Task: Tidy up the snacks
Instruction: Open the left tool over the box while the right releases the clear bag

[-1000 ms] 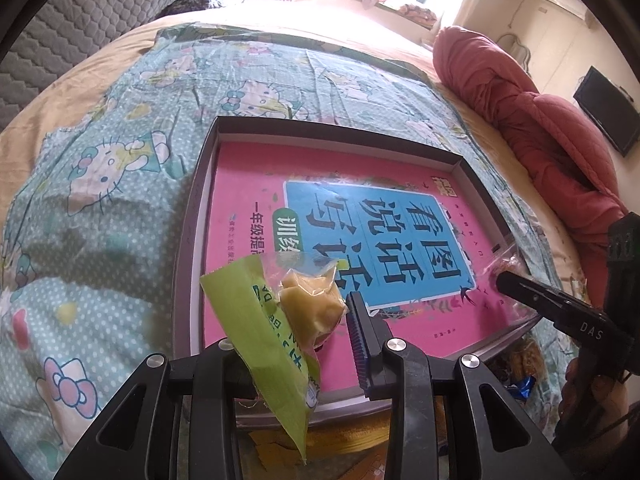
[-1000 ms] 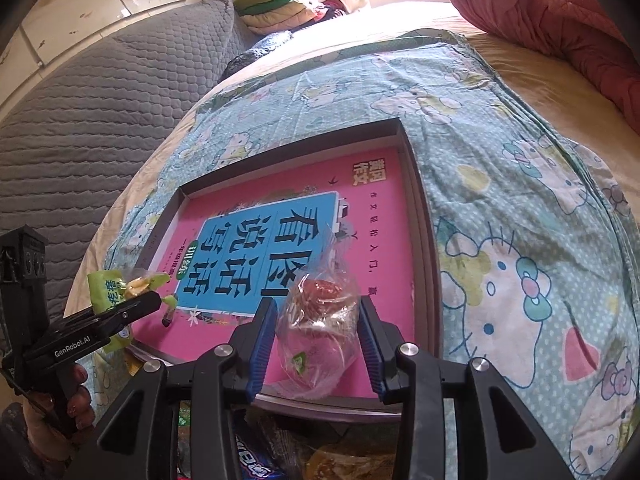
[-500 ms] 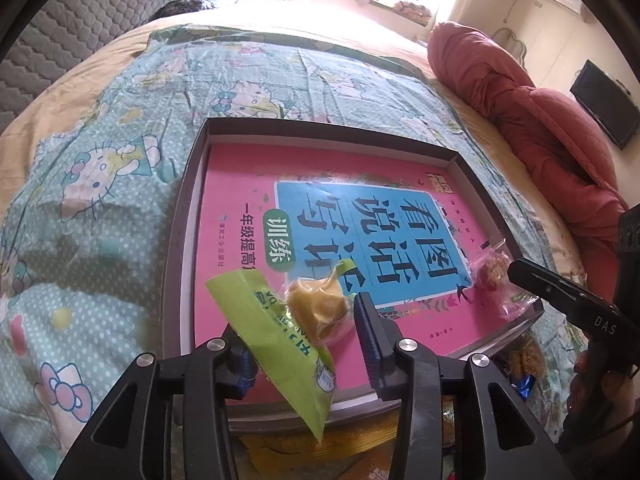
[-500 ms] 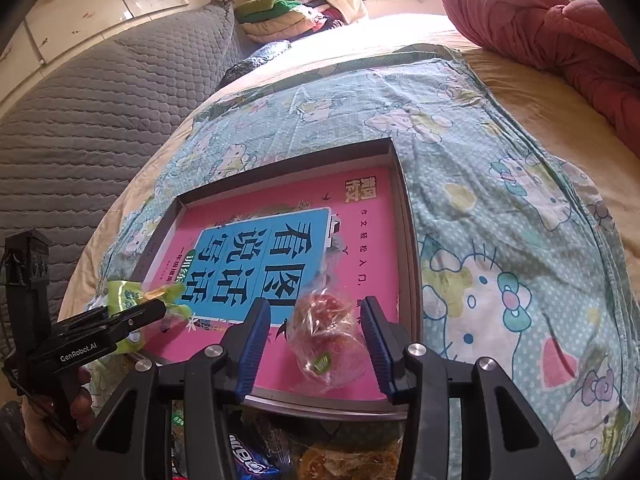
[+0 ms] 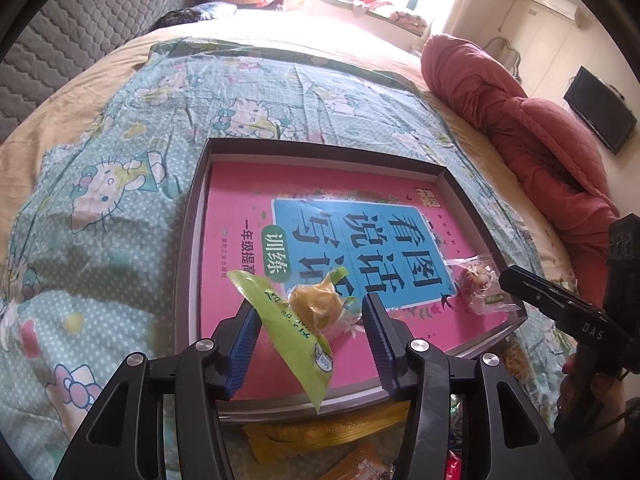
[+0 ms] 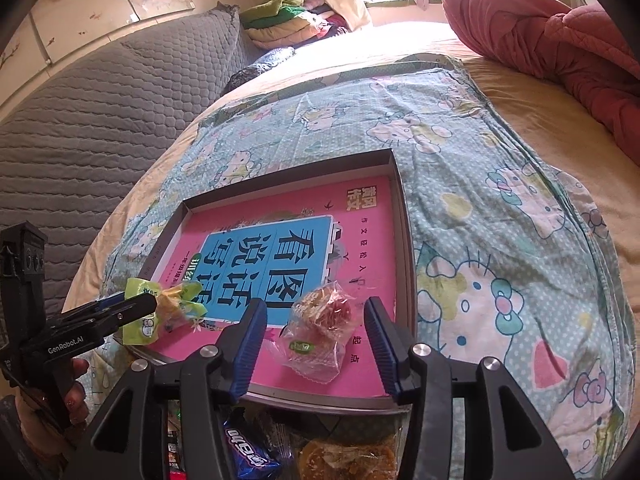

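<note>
While both claws hang over the near edge of the shallow grey tray (image 5: 192, 240) on the bed, the step in hand reads as the release of two snacks onto the pink book (image 5: 248, 200) that lines it. The left claw (image 5: 308, 340) stands apart, its jaws having just been opening, and the green-wrapped yellow pastry (image 5: 316, 306) lies between them at about 6 o'clock on the book; the wrapper's tail seems to brush the left blue pad, but nothing clamps it. The right claw (image 6: 316, 340) is likewise apart, jaws having just been opening, with the clear-wrapped reddish pastry (image 6: 324, 316) loose between them at roughly 5 o'clock in the tray, clear of both pads.

Both packets look set down, so this pair is probably done. More packets wait below the tray's near rim: a blue wrapper (image 6: 248, 452) and a browned cake (image 6: 340, 460) at 6 o'clock of the right wrist view.

The next move calls for drawing each claw straight back without dragging the crinkly film, then dropping toward that pile. The green wrapper's tail overhangs the rim and could snag.
</note>
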